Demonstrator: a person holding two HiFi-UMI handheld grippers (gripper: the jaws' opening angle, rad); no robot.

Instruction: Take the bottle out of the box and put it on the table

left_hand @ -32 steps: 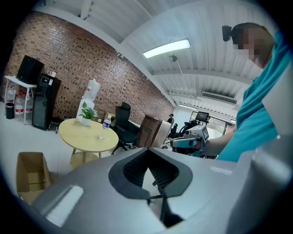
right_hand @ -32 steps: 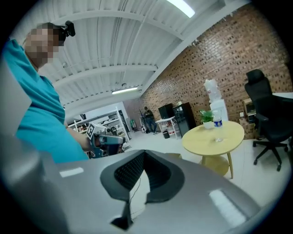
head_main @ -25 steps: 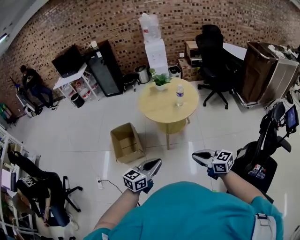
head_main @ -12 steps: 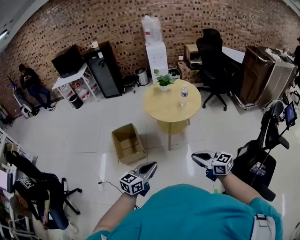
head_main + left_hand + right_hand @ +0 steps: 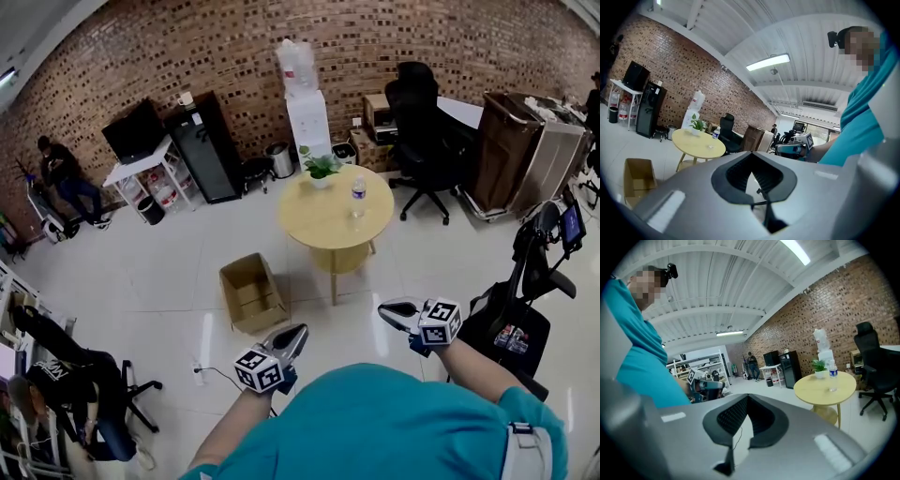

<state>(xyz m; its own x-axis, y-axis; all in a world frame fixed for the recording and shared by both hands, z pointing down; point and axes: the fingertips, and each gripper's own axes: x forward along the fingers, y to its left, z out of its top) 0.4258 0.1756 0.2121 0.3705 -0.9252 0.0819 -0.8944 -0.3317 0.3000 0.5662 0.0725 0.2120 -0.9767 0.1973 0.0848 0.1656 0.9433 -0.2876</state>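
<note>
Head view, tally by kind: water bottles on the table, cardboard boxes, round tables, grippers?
Water bottle: 1
Cardboard box: 1
Round table: 1
Grippers: 2 (left gripper, right gripper)
Total: 5

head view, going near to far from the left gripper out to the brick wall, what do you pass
left gripper → cardboard box → round table → bottle → potted plant → water dispenser
</note>
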